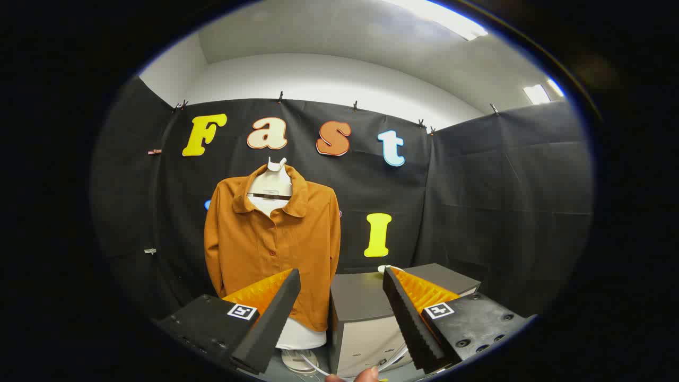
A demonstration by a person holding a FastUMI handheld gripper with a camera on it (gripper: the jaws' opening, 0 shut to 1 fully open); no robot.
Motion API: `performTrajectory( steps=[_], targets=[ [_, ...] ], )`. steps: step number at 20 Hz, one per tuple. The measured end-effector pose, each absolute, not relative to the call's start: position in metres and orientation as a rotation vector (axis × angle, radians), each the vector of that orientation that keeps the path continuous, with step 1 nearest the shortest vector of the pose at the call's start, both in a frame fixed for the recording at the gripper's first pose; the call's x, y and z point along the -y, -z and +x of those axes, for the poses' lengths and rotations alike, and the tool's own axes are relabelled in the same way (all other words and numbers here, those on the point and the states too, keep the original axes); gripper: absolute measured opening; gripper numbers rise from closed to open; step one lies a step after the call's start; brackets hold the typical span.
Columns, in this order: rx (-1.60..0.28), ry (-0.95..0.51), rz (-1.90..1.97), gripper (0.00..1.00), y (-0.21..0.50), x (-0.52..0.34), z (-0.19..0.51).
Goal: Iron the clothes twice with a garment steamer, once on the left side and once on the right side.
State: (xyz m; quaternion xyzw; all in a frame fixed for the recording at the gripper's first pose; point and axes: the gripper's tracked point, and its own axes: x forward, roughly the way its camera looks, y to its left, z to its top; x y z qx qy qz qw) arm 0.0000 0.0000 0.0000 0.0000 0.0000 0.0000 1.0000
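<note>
Fingertips [366, 374] of a person show at the very near edge, low between the two gripper fingers, and they are cut off so that only their tops can be seen. Beside them a thin white cord [313, 366] runs across the floor, and where it ends is hidden. The gripper [342, 318] stands open, its two fingers wide apart with nothing held between them; their inner faces look like ridged foam wedges, and each finger carries a small square marker. Beyond the fingers, a little to the right, stands a grey box-shaped cabinet [360, 313] with a flat top and a pale front; the right finger covers part of it. On the far edge of this top a small white thing [383, 269] peeks out, too much hidden to tell what it is, so I cannot say if it is the garment steamer. Farther away and to the left hangs the orange shirt [273, 244], well apart from the gripper, ahead of the left finger, which covers its lower left corner. The shirt has a soft, matte cloth, a folded collar and a row of buttons down the front, and it sits on a white mannequin torso [270, 185], whose round base [297, 358] shows below the hem. Behind all hangs the black cloth wall [477, 201], held by small clips along its top.
</note>
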Motion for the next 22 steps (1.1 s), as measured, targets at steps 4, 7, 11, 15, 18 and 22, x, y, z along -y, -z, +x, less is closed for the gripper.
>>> performTrajectory(
  steps=[4,7,11,15,18,22],
  targets=[
    [0.005,-0.022,0.013,0.98,-0.001,-0.005,-0.004],
    [0.005,-0.028,0.008,0.98,-0.001,-0.007,-0.003],
    [0.002,-0.038,0.035,0.98,-0.002,-0.014,-0.005],
    [0.014,-0.041,0.032,0.98,-0.007,-0.017,-0.009],
    [0.03,-0.036,0.035,0.98,-0.012,-0.017,-0.008],
    [0.04,-0.035,0.057,0.98,-0.019,-0.017,-0.003]
  ],
)
